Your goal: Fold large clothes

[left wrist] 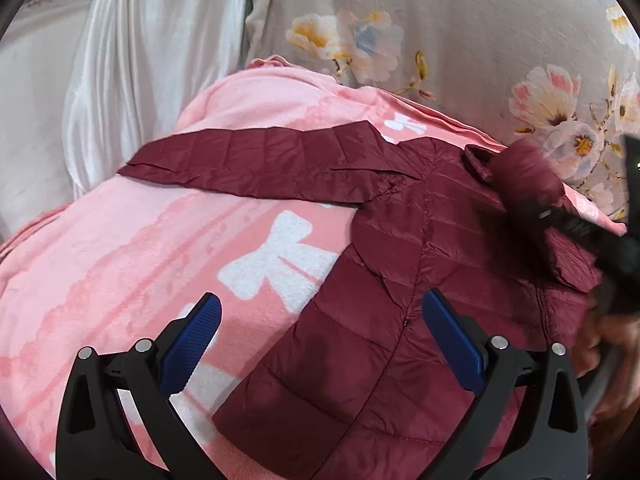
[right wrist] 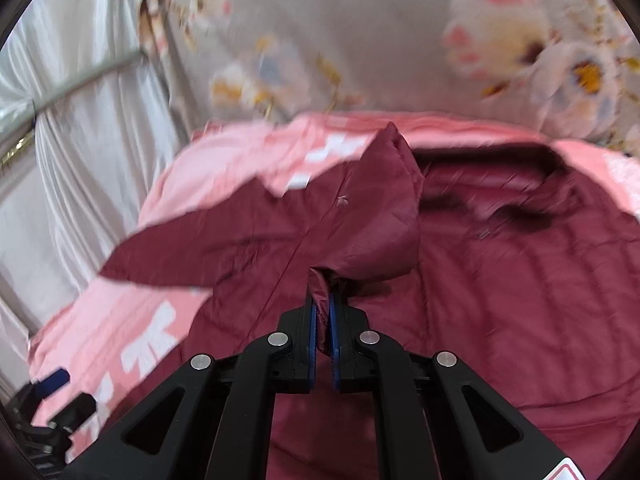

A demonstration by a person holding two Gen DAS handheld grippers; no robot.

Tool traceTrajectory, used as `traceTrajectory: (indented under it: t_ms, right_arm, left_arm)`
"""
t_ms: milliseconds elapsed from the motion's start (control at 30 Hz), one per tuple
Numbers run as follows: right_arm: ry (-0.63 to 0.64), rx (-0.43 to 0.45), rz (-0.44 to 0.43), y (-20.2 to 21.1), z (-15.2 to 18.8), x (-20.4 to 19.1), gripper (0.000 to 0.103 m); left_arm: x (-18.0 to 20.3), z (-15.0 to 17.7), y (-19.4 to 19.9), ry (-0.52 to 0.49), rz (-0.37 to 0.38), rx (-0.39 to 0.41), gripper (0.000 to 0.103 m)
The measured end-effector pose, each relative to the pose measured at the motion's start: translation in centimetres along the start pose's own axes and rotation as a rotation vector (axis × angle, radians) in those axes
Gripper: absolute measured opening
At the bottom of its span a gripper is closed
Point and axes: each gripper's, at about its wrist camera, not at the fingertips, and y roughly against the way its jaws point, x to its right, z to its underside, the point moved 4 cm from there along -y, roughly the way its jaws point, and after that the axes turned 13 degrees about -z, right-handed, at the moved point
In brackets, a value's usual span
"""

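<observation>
Bed with floral sheet (left wrist: 460, 20) and pink blanket (left wrist: 120, 248), bearing maroon puffer jacket (left wrist: 380, 300) spread flat for folding: right gripper (right wrist: 323, 312) pinching one sleeve (lifted, likely to fold inward), left gripper (left wrist: 320, 336) spread, empty above the jacket's hem.

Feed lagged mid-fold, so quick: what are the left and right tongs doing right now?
Left tongs: open, holding nothing, above the maroon puffer jacket.
Right tongs: closed, pinching a bunched fold of the jacket.

Pink blanket (left wrist: 120, 248) with white bows, grey floral sheet (left wrist: 460, 20) behind, white satin curtain (left wrist: 132, 60) alongside.
</observation>
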Motion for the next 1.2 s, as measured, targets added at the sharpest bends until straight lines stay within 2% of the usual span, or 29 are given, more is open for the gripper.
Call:
traceTrajectory:
  t_ms: [67,133,200,267,367,500,567,633,700,733,767,800,867,967,1100,1133,1200]
  right_arm:
    - [0.003,-0.05,0.002,-1.4,1.0,0.0,0.018]
    - [-0.005,-0.074,0.019,-1.8,1.8,0.3,0.05]
    - [-0.018,-0.032,0.018,0.0,2.1,0.4,0.064]
    - [-0.021,-0.001,0.014,1.8,2.2,0.8,0.066]
    - [-0.057,0.039,0.054,5.8,2.9,2.9,0.066]
    - [-0.21,0.124,0.141,12.4,4.3,9.4,0.066]
    - [-0.293,0.162,0.194,15.2,5.1,13.0,0.066]
    - [-0.382,0.192,0.237,17.6,6.0,16.7,0.066]
    - [-0.449,0.219,0.247,19.1,6.5,19.2,0.066]
    - [-0.486,0.235,0.242,19.6,6.7,20.5,0.066]
    - [-0.52,0.249,0.234,20.0,6.9,21.5,0.066]
    - [-0.546,0.26,0.226,20.1,6.9,22.3,0.065]
    - [-0.579,0.273,0.211,19.8,6.9,23.1,0.061]
    - [-0.643,0.293,0.182,19.1,6.5,24.8,0.05]
    - [-0.698,0.318,0.138,18.0,5.8,26.3,0.013]
    - [-0.7,0.333,0.129,18.0,5.4,26.5,0.008]
    - [-0.672,0.393,0.136,18.9,4.6,26.1,0.004]
  left_arm:
    - [0.4,-0.1,-0.4,-0.006,0.021,-0.01,0.098]
    - [1.4,-0.4,-0.9,-0.01,0.06,-0.03,0.098]
    - [2.5,-0.6,-1.4,-0.005,0.106,-0.05,0.098]
    - [4.4,-1.1,-2.1,0.007,0.172,-0.078,0.098]
    - [7.5,-1.7,-3.9,0.014,0.254,-0.139,0.098]
    - [11.4,-2.0,-7.9,0.03,0.309,-0.282,0.098]
    - [12.2,-2.1,-9.4,0.071,0.336,-0.331,0.098]
    - [12.8,-2.3,-10.3,0.106,0.332,-0.356,0.096]
    - [13.1,-2.7,-10.5,0.124,0.319,-0.346,0.087]
    - [13.4,-3.0,-10.6,0.123,0.317,-0.345,0.07]
    - [13.6,-3.2,-10.7,0.118,0.323,-0.349,0.048]
    - [14.0,-3.4,-10.9,0.102,0.32,-0.362,0.039]
    - [14.0,-4.0,-11.3,0.092,0.29,-0.357,0.008]
    - [13.6,-5.1,-11.4,0.087,0.263,-0.32,0.004]
    - [12.8,-6.5,-11.0,0.076,0.227,-0.248,0.003]
    - [12.7,-6.7,-11.1,0.073,0.223,-0.24,0.003]
    - [12.7,-6.9,-11.2,0.058,0.209,-0.223,0.003]
